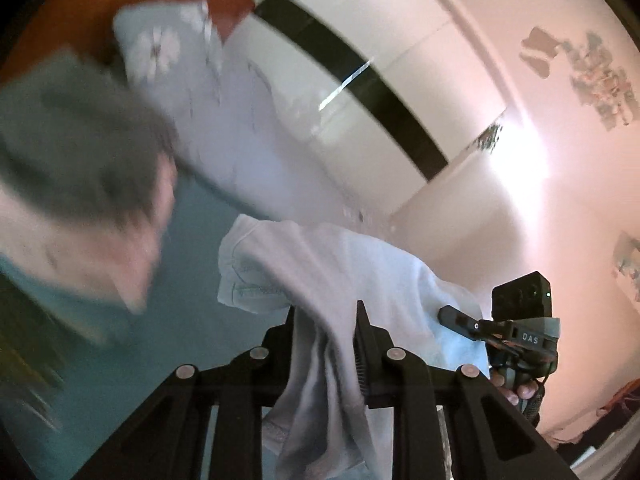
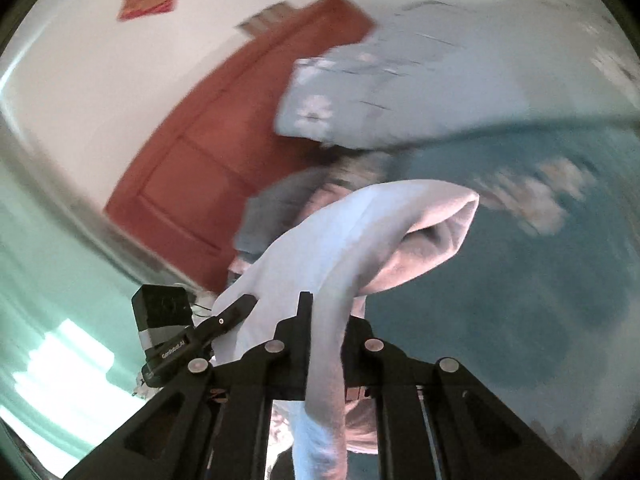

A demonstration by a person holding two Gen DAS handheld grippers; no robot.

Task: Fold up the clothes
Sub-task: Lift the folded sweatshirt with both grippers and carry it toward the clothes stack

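A white garment (image 1: 320, 264) hangs in the air over the teal bed (image 1: 192, 280), stretched between both grippers. In the left wrist view my left gripper (image 1: 326, 310) is shut on one bunched edge, and the cloth trails down between its fingers. To its right, my right gripper (image 1: 460, 318) pinches the same cloth. The right wrist view has the garment (image 2: 360, 232) draped over my right gripper (image 2: 326, 310), which is shut on it; the cloth covers its right finger. My left gripper (image 2: 236, 312) grips the cloth on the left. Both views are motion-blurred.
A blurred heap of grey and pink clothes (image 1: 80, 160) lies on the bed at the left. A flower-print pillow (image 2: 340, 96) sits at the head of the bed (image 2: 520, 300), with a red-brown door (image 2: 200, 140) behind it. More pink cloth (image 2: 532, 196) lies farther right.
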